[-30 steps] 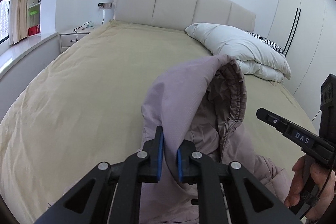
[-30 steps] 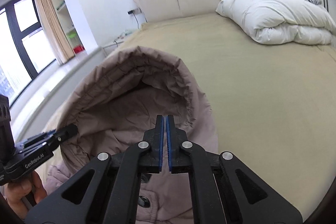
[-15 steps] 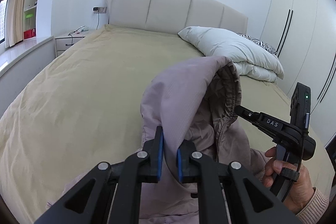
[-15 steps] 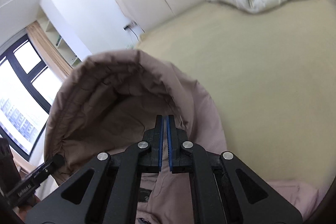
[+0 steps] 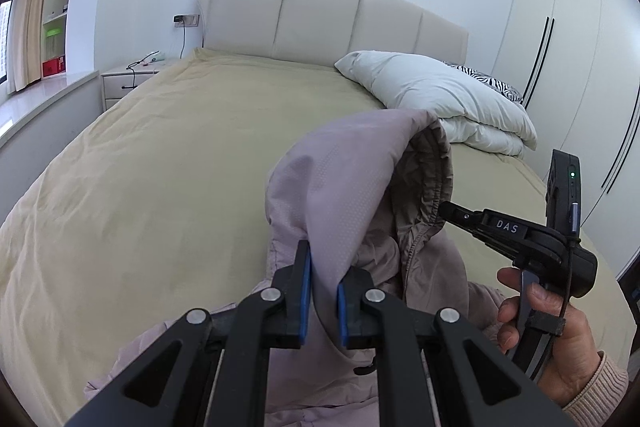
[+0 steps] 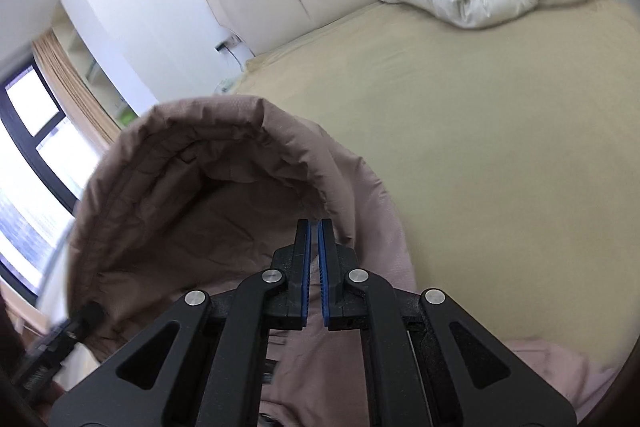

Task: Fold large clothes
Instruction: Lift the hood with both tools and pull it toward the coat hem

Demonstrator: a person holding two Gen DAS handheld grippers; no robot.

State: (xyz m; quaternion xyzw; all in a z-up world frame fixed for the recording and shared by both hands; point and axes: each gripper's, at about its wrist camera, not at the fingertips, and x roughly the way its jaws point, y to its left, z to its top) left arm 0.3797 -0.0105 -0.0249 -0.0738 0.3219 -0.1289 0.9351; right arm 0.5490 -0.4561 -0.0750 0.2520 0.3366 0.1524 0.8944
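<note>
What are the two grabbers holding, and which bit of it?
Both grip the mauve hooded puffer jacket by its hood: the left gripper pinches one side, the right gripper the gathered rim opposite.

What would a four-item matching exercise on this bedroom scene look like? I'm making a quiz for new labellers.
Things:
1. jacket hood
2. duvet
3. bedspread
4. headboard

Descriptions:
A. white, folded near the head of the bed
B. mauve, held up between two grippers
C. cream, padded panels against the wall
D. tan, spread flat over the bed

Pairs: 1-B, 2-A, 3-D, 4-C
</note>
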